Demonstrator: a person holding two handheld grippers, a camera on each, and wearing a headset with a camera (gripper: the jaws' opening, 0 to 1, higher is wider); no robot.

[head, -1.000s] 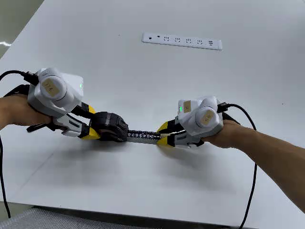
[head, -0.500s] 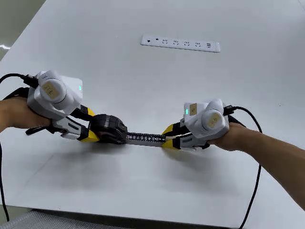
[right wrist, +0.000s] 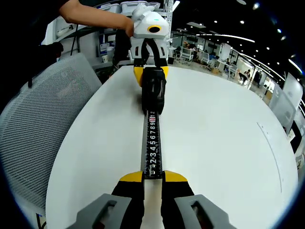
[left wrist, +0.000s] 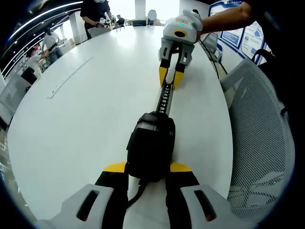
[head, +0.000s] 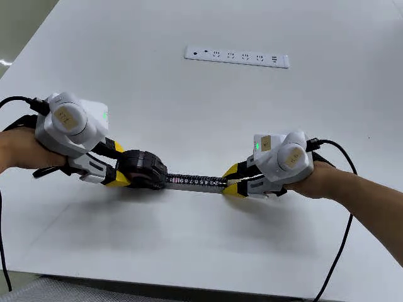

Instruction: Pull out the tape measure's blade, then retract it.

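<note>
The tape measure (head: 141, 170) lay on the white table (head: 189, 100) near its front edge. The left gripper (head: 121, 163) had its yellow-tipped jaws spread about as wide as the black case and pressed against both its sides. The blade (head: 195, 182) ran out of the case to the right, low over the tabletop. Its far end sat in the right gripper (head: 230, 180), whose jaws were pinched down narrow on it. A hand held each gripper, and a cable (head: 340, 239) trailed back from the right one.

From overhead, a power strip (head: 237, 56) lay well beyond the grippers with its row of sockets plain to see. The two tools stood apart, joined only by the short run of blade.

The left gripper view looked along the top of the case, between its own jaws, to the other gripper at the blade's end. It also took in a grey mesh chair (left wrist: 257, 143) at the table's edge and people (left wrist: 95, 12) standing past the far end.

The right gripper view showed the blade's printed numbers large and readable, running up towards the case. The blade's tip was hidden between the jaws. Behind the left gripper was an open office with ceiling lights.
</note>
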